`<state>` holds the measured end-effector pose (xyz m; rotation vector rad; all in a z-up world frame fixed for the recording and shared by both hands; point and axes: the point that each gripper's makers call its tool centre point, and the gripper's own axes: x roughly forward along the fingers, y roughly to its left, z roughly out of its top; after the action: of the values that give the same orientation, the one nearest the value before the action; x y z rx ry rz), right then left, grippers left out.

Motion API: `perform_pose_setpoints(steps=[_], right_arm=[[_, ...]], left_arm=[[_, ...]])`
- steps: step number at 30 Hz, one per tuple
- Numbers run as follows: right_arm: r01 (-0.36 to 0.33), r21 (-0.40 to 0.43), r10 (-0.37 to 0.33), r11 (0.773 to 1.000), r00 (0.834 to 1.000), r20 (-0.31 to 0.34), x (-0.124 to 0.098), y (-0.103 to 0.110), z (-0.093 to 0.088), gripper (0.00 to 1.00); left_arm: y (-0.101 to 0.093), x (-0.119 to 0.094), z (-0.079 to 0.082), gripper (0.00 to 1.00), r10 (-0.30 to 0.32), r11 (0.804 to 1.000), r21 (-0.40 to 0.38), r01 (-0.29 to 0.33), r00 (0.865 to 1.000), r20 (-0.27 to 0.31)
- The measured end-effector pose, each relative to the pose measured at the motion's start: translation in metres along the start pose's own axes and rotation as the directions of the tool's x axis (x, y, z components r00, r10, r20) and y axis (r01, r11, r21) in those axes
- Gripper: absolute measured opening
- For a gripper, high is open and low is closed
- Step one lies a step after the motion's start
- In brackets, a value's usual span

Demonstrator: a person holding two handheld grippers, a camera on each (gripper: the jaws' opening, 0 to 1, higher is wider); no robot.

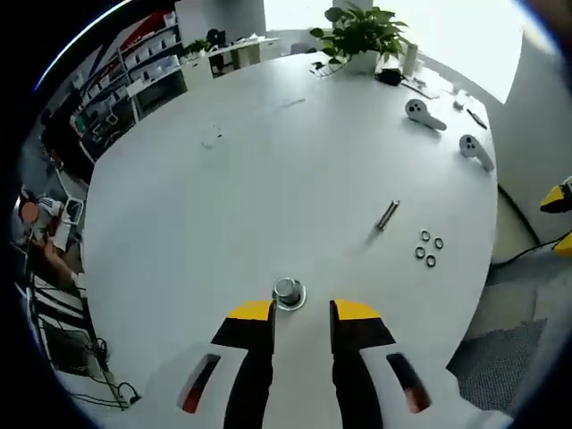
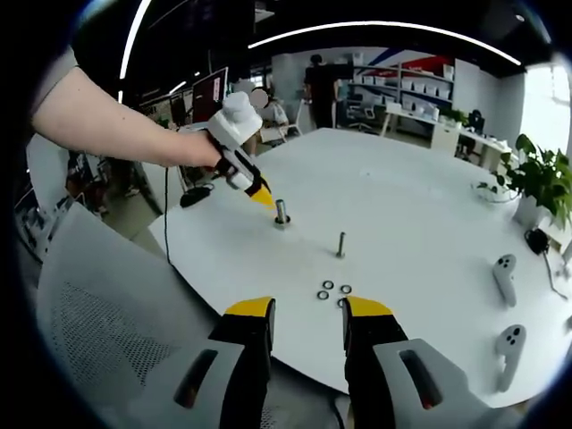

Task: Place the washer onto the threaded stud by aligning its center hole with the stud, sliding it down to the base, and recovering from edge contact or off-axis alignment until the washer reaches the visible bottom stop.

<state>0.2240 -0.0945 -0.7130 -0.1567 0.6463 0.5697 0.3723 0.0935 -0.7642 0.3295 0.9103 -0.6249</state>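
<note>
On the round white table, take the threaded stud with its wide base as your landmark. Your left gripper sits just in front of this stud, with the stud between the two yellow-tipped jaws; the jaws stand apart and I cannot see them touching it. In the right gripper view the same stud stands upright near the table edge, and your left gripper comes to it from the left side, held by your hand, with its yellow tip just beside the top of the stud.

Beyond the stud, toward the middle of the table, a second metal bolt is on the table; in the right gripper view this bolt looks upright. Three washers lie in a small group just past that bolt, close to each other, flat on the table. In the right gripper view the washers lie between the bolt and your right gripper, which hovers near the table edge with its jaws apart and nothing between them.

Far from the stud, two white controllers lie near the opposite edge, and a potted plant stands behind them.
</note>
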Motion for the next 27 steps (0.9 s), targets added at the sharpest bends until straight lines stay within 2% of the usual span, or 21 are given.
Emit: perform_pose_setpoints(steps=[8,11,20,22,24,25,27], right_arm=[[-0.008,-0.001,0.008,1.0,1.0,0.0,0.0,0.001,0.0,0.32],[-0.017,-0.005,0.017,1.0,1.0,-0.006,0.001,0.003,-0.001,0.32],[-0.032,-0.005,0.032,0.999,0.999,0.003,0.001,0.006,0.001,0.32],[-0.034,-0.007,0.034,0.999,0.999,0.005,0.0,0.007,0.001,0.33],[-0.036,-0.009,0.036,0.999,0.999,0.011,0.0,0.007,0.003,0.33],[-0.038,-0.009,0.038,0.999,0.999,0.011,0.001,0.007,0.003,0.33],[-0.04,-0.007,0.04,0.999,0.999,0.013,0.0,0.008,0.003,0.33]], left_arm=[[-0.023,-0.034,-0.011,0.22,0.015,1.0,-0.01,-0.014,0.997,0.073],[-0.03,-0.048,-0.017,0.22,0.022,0.998,-0.059,-0.016,0.993,0.112],[-0.037,-0.081,-0.033,0.22,0.053,0.992,-0.127,-0.028,0.979,0.197],[-0.038,-0.086,-0.037,0.23,0.061,0.988,-0.149,-0.03,0.976,0.207],[-0.035,-0.093,-0.045,0.23,0.097,0.979,-0.199,-0.055,0.973,0.208],[-0.032,-0.097,-0.047,0.23,0.108,0.971,-0.235,-0.052,0.966,0.233],[-0.033,-0.103,-0.053,0.24,0.112,0.966,-0.255,-0.047,0.963,0.245]])
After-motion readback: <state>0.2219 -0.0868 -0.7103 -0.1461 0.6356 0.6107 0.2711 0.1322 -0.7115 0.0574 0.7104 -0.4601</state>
